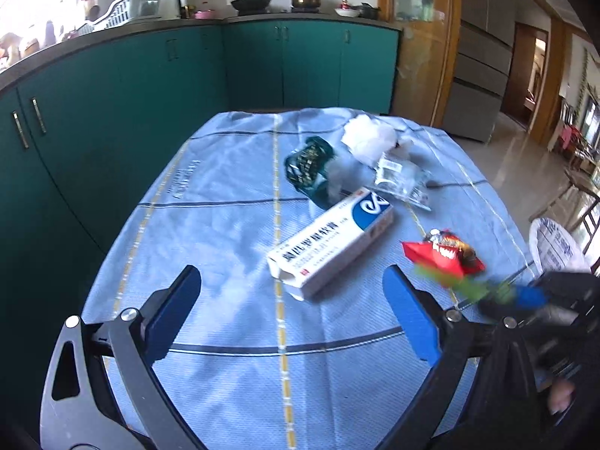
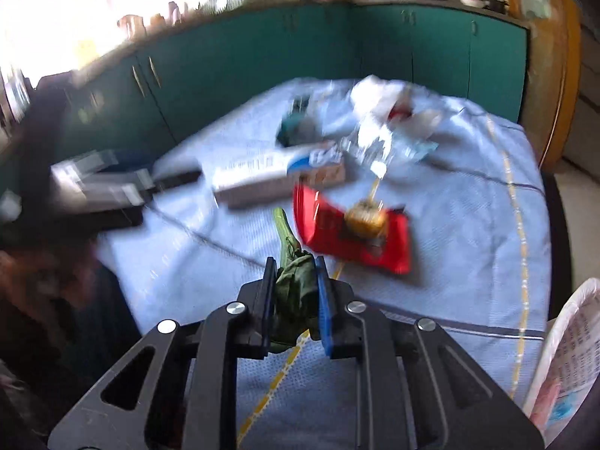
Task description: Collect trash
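**Trash collection: first piece gripped, five pieces left on the table**

At the bottom centre of the right wrist view, the right gripper (image 2: 293, 292) is clamped on a crumpled green leafy scrap (image 2: 294, 285). Its two blue-padded jaws press the scrap from both sides, and a paler green stalk end projects beyond the fingertips toward the middle of the frame. The scrap appears clear of the cloth, though blur prevents a firm reading.

In the left wrist view, the left gripper (image 1: 290, 300) fills the lower frame with its jaws spread wide and nothing between them. It is above the near part of the light blue checked tablecloth (image 1: 225, 375).

Items not yet collected, all resting on the cloth:
- white and blue cardboard carton (image 1: 330, 247), centre of the frame, one end flap open;
- red foil snack wrapper (image 1: 442, 258), right of the carton;
- clear plastic packet (image 1: 401, 180), above the carton;
- dark green printed wrapper (image 1: 307, 167), upper centre;
- white crumpled tissue (image 1: 369, 138), at the far edge of the table.

A white printed plastic bag (image 2: 570, 352) stands at the lower right edge of the right wrist view, just beside the table. It is judged to be the collection point. Whether it already contains anything cannot be determined.

Progress assessment: early. One item is in hand and not yet deposited.
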Action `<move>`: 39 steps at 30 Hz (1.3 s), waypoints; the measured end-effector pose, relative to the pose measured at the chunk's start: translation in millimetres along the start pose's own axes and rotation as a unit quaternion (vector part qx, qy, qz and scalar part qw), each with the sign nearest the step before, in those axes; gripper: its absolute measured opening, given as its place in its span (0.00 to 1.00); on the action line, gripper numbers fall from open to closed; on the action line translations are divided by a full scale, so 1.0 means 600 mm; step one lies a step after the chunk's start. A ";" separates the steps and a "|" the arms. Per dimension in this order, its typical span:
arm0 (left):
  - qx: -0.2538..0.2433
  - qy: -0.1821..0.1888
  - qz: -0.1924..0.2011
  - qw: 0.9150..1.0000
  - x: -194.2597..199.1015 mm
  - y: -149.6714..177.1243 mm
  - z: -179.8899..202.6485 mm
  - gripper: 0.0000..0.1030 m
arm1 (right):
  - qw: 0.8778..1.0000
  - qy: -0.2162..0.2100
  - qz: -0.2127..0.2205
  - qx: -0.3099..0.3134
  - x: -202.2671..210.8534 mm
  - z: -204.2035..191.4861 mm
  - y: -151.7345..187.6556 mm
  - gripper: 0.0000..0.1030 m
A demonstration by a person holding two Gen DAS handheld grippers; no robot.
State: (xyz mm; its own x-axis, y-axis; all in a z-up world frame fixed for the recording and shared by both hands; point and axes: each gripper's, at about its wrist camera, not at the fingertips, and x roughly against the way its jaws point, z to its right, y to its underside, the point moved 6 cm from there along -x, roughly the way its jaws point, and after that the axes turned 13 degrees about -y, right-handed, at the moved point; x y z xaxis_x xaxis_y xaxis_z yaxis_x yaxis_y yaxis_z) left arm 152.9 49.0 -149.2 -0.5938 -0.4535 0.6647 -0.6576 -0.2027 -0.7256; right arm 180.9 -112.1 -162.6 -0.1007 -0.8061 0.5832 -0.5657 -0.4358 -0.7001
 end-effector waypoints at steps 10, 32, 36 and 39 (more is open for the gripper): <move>-0.021 0.033 -0.011 0.999 -0.002 0.012 0.056 0.94 | 0.985 0.107 0.084 -0.106 0.104 0.115 -0.011 0.21; -0.176 0.122 0.003 0.977 -0.040 0.016 0.273 0.81 | 0.945 0.170 0.107 -0.259 0.156 0.233 0.031 0.72; -0.167 0.139 -0.010 0.976 -0.050 0.027 0.259 0.52 | 0.956 0.173 0.077 -0.222 0.130 0.216 0.028 0.72; -0.145 0.132 -0.015 0.980 -0.052 0.026 0.239 0.43 | 0.963 0.181 0.052 -0.195 0.106 0.202 0.025 0.72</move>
State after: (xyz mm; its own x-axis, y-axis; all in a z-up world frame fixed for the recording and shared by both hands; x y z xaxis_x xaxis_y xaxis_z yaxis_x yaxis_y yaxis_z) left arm 228.0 -64.6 -206.8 -0.6462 -0.2019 0.7360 -0.7582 0.0605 -0.6492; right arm 265.1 -218.5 -186.1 -0.4130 -0.6141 0.6725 -0.7937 -0.1194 -0.5964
